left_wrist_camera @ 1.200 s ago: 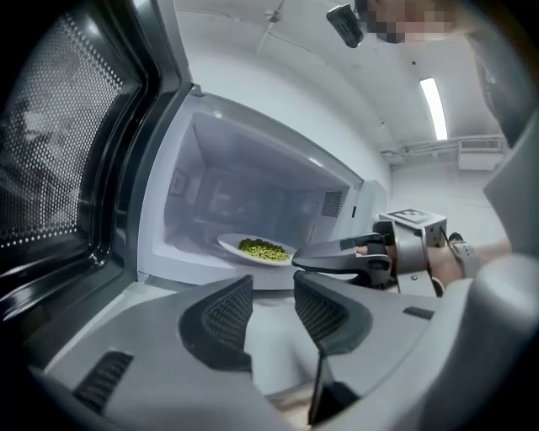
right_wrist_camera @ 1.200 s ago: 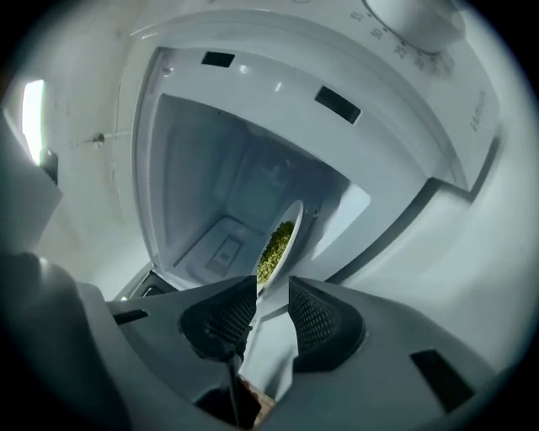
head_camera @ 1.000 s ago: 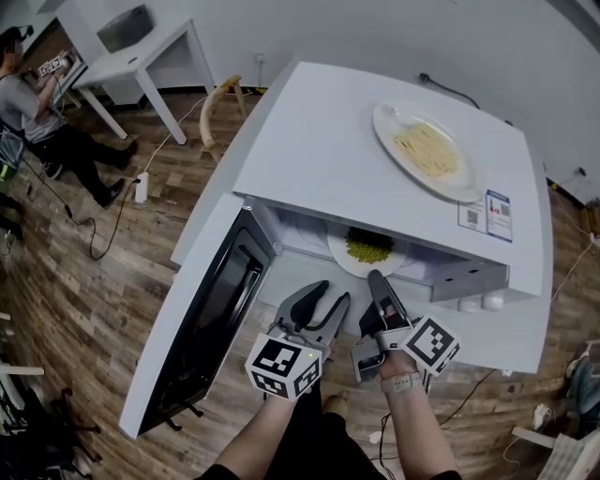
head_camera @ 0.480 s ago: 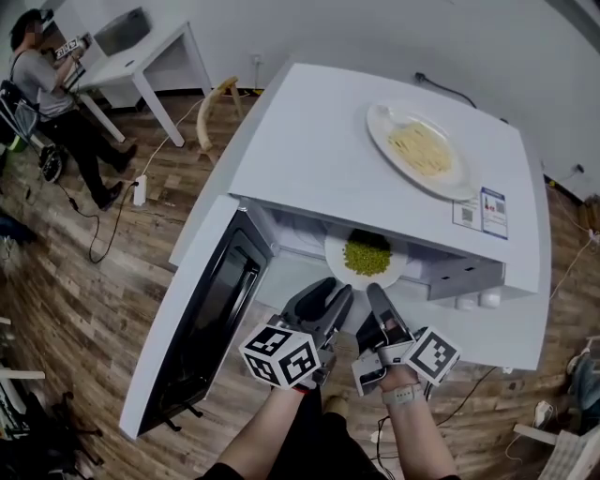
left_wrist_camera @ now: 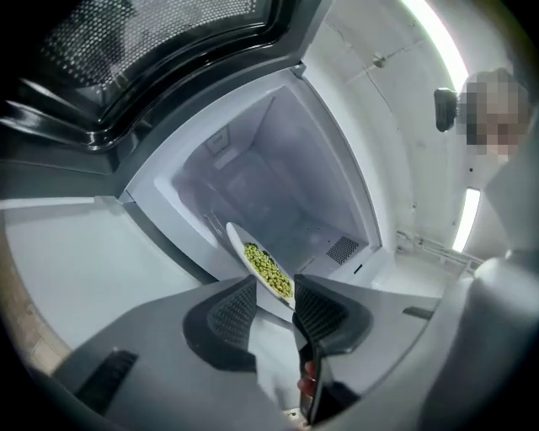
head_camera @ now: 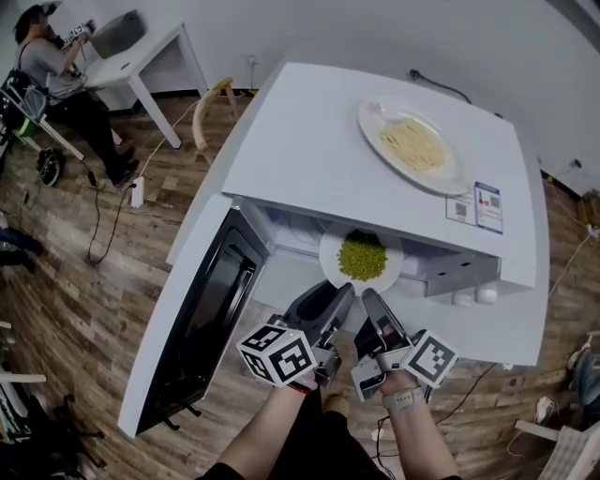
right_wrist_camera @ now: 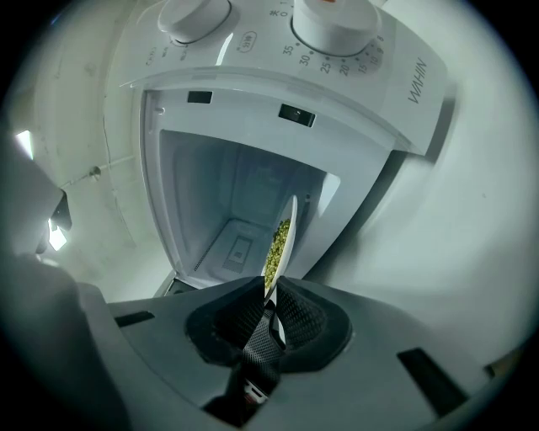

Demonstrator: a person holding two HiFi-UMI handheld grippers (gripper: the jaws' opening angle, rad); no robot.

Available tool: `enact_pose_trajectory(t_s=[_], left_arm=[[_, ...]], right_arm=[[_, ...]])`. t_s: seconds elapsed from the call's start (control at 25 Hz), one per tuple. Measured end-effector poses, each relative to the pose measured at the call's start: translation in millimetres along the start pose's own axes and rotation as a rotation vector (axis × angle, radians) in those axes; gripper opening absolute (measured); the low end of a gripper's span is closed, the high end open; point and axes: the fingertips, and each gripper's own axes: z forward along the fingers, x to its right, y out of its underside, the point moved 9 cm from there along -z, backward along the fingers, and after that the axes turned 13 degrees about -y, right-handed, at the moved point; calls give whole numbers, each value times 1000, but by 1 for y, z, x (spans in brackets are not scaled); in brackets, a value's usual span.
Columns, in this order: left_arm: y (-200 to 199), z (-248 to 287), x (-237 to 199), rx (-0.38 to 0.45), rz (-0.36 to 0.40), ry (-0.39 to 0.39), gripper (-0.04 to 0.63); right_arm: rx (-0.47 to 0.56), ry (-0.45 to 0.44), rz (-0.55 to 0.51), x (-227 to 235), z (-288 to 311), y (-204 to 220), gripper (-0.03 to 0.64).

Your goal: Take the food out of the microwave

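A white plate of green peas (head_camera: 361, 258) sticks halfway out of the white microwave's (head_camera: 309, 150) open mouth. My right gripper (head_camera: 368, 300) is shut on its near rim; in the right gripper view the plate (right_wrist_camera: 282, 244) runs edge-on out from between the pads (right_wrist_camera: 271, 290). My left gripper (head_camera: 330, 298) sits just left of it. Its jaws have just been closing a little, and the plate's rim (left_wrist_camera: 265, 268) lies between them (left_wrist_camera: 274, 290), with a gap on the left side.
The microwave door (head_camera: 202, 309) hangs open to the left. A second plate with noodles (head_camera: 417, 148) rests on top of the microwave. The dials (right_wrist_camera: 337, 25) are beside the opening. A person (head_camera: 56, 56) sits at a white desk (head_camera: 141, 56) far left.
The plate of peas has come further out of the microwave toward me. The left gripper has rolled and closed in beside the right one, onto the plate's rim.
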Motion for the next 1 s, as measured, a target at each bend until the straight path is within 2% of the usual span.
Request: enact_pose_trajectory(t_s=[0.12,0.4,0.56,0.72,1.0], left_arm=[[0,-2,-3,9,-49,-1,109],[4,-6,-6,-12,-105,13,91],[5,-6,-6,-21,-106,16,88],[6,-7,-7,-26,-103,17,87],[9,-7,-6,-49,-87,26,86]], right_arm=[[-16,-3,0,-1,-1,2,60],[-17,21,-47,2,1,-3,61],[30,23,10,8,5,-8,64],[50,8,55,10,13,-8,109],[71,26,106,18,24,-5,109]])
